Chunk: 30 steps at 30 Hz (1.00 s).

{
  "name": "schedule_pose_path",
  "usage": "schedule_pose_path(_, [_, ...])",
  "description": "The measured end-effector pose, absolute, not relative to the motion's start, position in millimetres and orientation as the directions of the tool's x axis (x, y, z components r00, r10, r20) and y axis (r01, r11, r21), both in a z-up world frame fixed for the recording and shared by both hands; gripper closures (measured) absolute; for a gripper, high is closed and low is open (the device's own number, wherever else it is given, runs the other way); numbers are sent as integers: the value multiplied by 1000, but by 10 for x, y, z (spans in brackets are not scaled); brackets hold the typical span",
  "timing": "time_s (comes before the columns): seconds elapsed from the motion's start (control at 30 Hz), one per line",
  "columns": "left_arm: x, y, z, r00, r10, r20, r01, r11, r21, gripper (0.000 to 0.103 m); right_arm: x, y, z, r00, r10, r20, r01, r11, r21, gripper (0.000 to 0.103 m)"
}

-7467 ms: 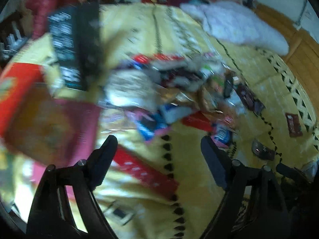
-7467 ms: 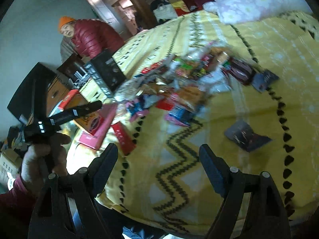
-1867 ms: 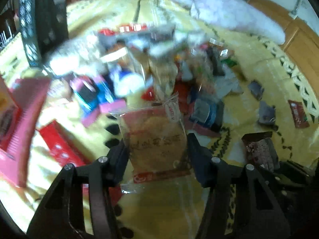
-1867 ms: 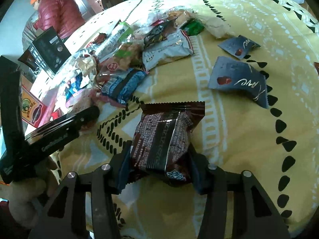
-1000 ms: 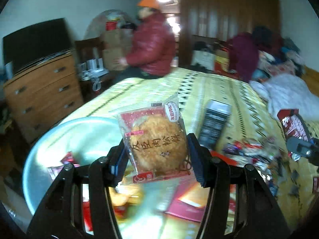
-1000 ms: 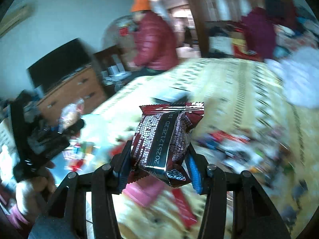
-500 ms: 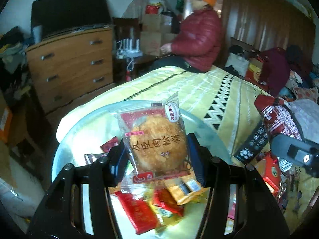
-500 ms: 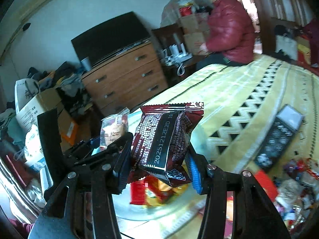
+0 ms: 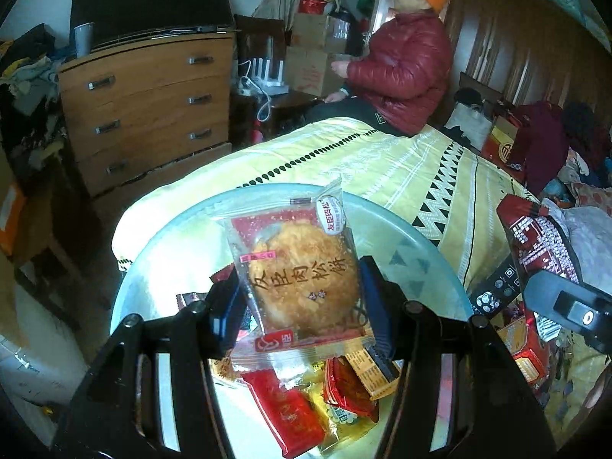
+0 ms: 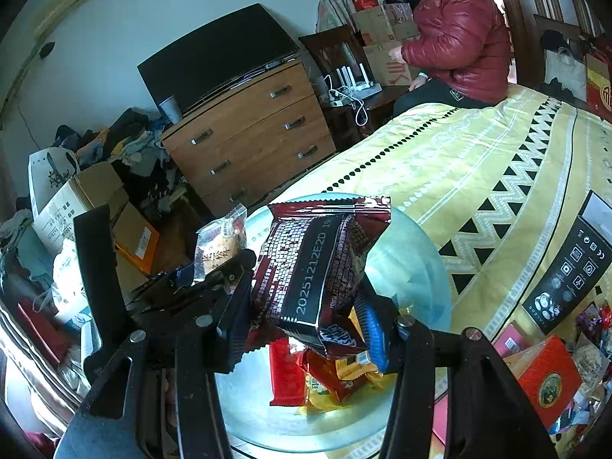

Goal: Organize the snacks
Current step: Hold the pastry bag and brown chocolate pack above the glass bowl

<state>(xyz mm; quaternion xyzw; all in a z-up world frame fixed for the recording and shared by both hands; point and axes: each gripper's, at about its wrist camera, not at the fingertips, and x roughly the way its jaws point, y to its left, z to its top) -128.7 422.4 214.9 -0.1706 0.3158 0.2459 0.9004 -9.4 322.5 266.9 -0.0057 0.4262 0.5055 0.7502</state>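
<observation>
- Two packets hang over the pale bowl (image 9: 413,237) at the bed's corner: left tool (image 9: 302,306) clamps the meat-floss cake (image 9: 298,267), right tool (image 10: 306,306) the dark red packet (image 10: 321,264).
- Delivery step; next, probably release both among the bowl's snacks (image 9: 306,401).

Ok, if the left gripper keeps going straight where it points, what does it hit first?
Probably the loose snacks piled in the pale bowl just below its held cake packet; depth is unclear.

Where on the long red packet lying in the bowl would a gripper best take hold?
Grip the red packet across its narrow width near the middle, coming from above. It lies flat and long in the pale bowl, its left long edge exposed; other wrappers crowd the right.
</observation>
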Motion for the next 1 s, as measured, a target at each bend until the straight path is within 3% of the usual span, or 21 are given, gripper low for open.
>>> schedule_pose_path(1.0, [-1111, 4360, 2053, 653, 296, -697, -527, 839, -137, 47, -60, 3398, 2659, 138, 750, -647, -747, 508, 429, 49])
